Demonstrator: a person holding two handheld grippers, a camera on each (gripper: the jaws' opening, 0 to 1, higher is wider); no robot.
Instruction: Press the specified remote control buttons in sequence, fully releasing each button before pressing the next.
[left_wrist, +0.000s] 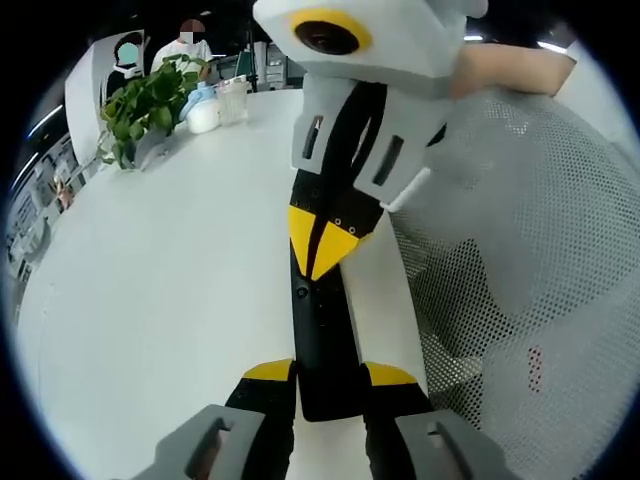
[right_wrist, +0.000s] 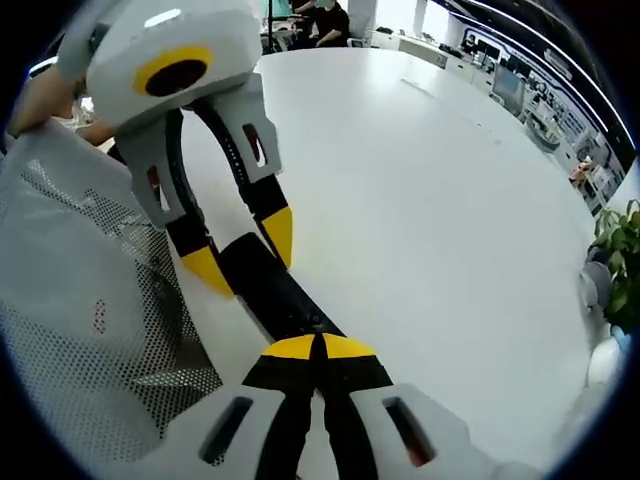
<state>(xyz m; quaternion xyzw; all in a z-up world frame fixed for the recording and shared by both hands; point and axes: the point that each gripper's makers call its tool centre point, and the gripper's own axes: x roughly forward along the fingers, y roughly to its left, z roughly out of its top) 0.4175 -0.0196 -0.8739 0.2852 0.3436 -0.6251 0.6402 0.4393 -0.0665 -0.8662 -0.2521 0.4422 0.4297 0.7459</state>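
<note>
So the left gripper (left_wrist: 330, 385) has its yellow-tipped jaws spread a bit and clamped on either side of the near end of the remote control (left_wrist: 322, 330), a long black slab lying on the white table (left_wrist: 160, 300) close to its edge; in the right gripper view that same gripper (right_wrist: 245, 255) comes in from the upper left, its two tips straddling the far end of the remote (right_wrist: 275, 295). The right gripper (right_wrist: 318, 348) has its jaws squeezed together, yellow tips touching, and they're pressed down on the top face of the remote at the end nearest its own camera; can't make out which button is under them. From the left gripper view the right gripper (left_wrist: 322, 245) comes down from the top, tips meeting in a point on the remote's middle. Next to the table edge there's a white mesh chair back (left_wrist: 520, 280); a person's arm (left_wrist: 510, 70) shows behind the right gripper. Far across the table sit a leafy green plant (left_wrist: 145, 105), a couple of small containers (left_wrist: 215, 105) beside it, and seated people (left_wrist: 160, 45) beyond.
</note>
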